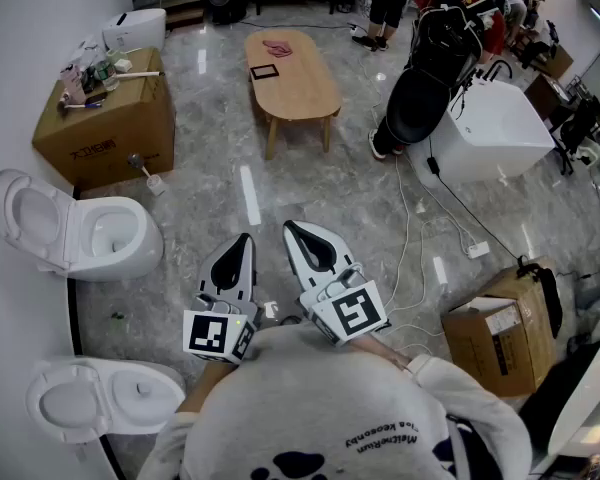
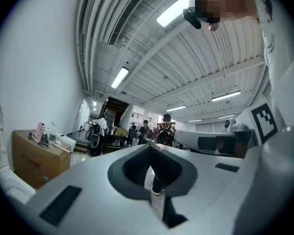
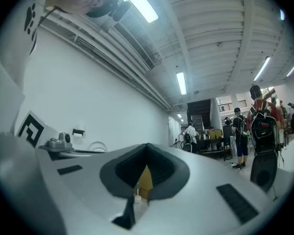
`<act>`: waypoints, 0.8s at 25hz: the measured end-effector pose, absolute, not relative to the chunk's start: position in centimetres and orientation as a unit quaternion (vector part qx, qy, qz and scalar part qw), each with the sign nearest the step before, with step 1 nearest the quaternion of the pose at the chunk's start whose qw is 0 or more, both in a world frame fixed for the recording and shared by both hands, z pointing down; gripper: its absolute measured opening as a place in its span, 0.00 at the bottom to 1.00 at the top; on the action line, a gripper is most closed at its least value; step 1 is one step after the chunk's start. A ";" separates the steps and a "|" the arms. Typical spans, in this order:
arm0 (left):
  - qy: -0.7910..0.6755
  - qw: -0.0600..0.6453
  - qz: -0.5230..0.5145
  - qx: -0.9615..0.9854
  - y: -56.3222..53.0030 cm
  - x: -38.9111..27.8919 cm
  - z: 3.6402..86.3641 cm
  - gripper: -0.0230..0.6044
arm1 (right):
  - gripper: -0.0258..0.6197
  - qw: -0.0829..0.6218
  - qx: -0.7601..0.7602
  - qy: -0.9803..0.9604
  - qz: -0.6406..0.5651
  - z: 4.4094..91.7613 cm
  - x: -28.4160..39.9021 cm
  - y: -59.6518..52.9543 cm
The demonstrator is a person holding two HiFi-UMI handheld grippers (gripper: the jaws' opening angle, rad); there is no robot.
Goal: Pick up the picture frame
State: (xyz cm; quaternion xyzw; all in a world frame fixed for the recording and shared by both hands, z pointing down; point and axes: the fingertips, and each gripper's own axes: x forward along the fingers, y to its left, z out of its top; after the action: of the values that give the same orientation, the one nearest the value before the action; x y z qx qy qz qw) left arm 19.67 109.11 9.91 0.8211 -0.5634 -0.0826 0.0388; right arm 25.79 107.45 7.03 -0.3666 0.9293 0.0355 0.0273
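Note:
The picture frame [image 1: 265, 72], small with a dark border, lies flat on the oval wooden table [image 1: 305, 93] at the far middle of the room. My left gripper [image 1: 244, 240] and right gripper [image 1: 291, 229] are held side by side close to my body, well short of the table. Both are shut with nothing between the jaws. In the left gripper view the left gripper [image 2: 151, 173] has its jaws together, and in the right gripper view so does the right gripper [image 3: 146, 173]. Neither gripper view shows the frame.
A pink cloth [image 1: 277, 47] lies on the table's far end. A cardboard box [image 1: 108, 123] with clutter and two toilets [image 1: 75, 233] [image 1: 90, 398] line the left wall. A white tub [image 1: 500, 128], a golf bag [image 1: 430, 68], floor cables [image 1: 420, 238] and another box [image 1: 495, 343] stand to the right.

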 end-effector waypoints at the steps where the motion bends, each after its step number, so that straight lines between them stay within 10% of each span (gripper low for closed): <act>1: -0.563 0.038 -0.083 0.822 109.1 19.2 10.0 0.05 | 0.05 0.024 -0.370 0.928 0.035 7.2 25.4 107.4; 20: -0.566 0.045 -0.082 0.819 98.8 15.0 10.7 0.05 | 0.05 0.031 -0.354 0.935 0.018 8.3 20.8 96.2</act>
State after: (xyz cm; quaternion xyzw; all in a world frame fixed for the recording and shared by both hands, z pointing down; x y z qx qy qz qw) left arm 14.96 98.84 10.70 0.8190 -0.5660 -0.0825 0.0452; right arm 20.80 96.20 8.28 -0.3537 0.9347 0.0182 0.0310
